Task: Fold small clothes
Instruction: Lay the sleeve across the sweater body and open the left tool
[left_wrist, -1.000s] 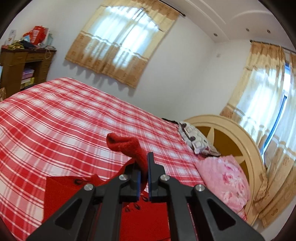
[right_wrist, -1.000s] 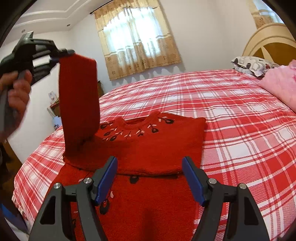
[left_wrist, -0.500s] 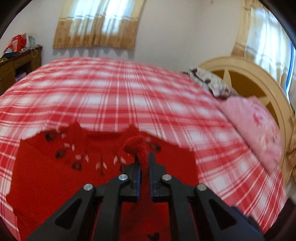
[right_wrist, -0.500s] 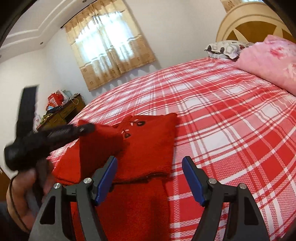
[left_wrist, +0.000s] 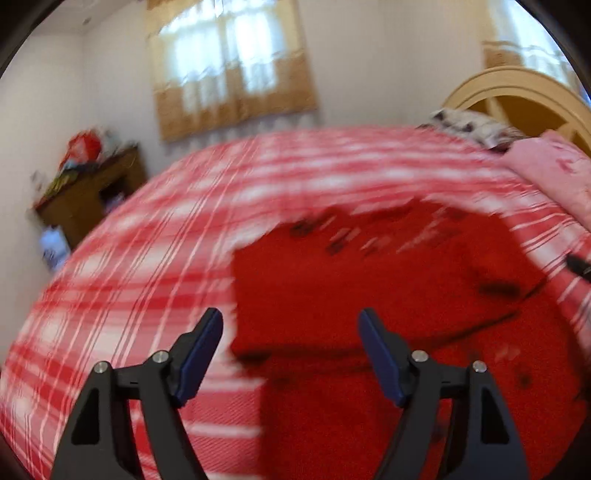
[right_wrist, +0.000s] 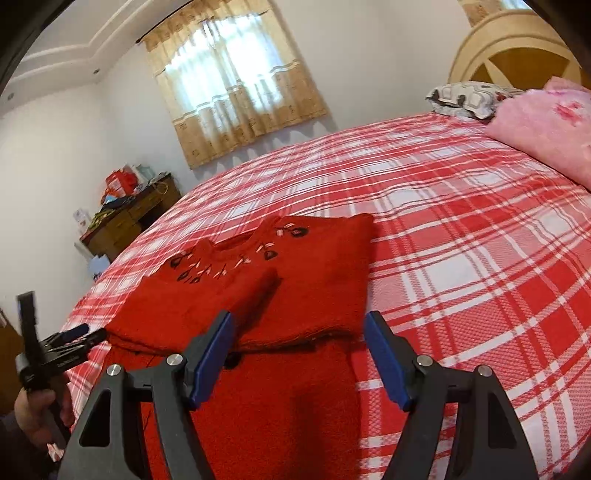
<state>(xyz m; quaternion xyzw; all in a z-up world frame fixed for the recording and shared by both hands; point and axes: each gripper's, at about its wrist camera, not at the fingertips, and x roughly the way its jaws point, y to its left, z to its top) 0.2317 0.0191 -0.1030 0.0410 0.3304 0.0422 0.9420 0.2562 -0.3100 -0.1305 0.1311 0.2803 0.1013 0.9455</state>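
Lying at lower centre of the right wrist frame, one red sweater (right_wrist: 295, 288) rests on the plaid bed (right_wrist: 461, 229), both sleeves folded in. Two grippers, left gripper (left_wrist: 291, 332) and right gripper (right_wrist: 299, 332), gape wide, holding nothing. Two pillows (right_wrist: 469, 98) sit upper right.

A home bedroom: a wide bed under a red-and-white plaid cover (right_wrist: 461, 229), a rounded cream wooden headboard (right_wrist: 517, 48), pillows, tan curtained window (right_wrist: 236, 81), and a cluttered brown wooden dresser (right_wrist: 129, 221).
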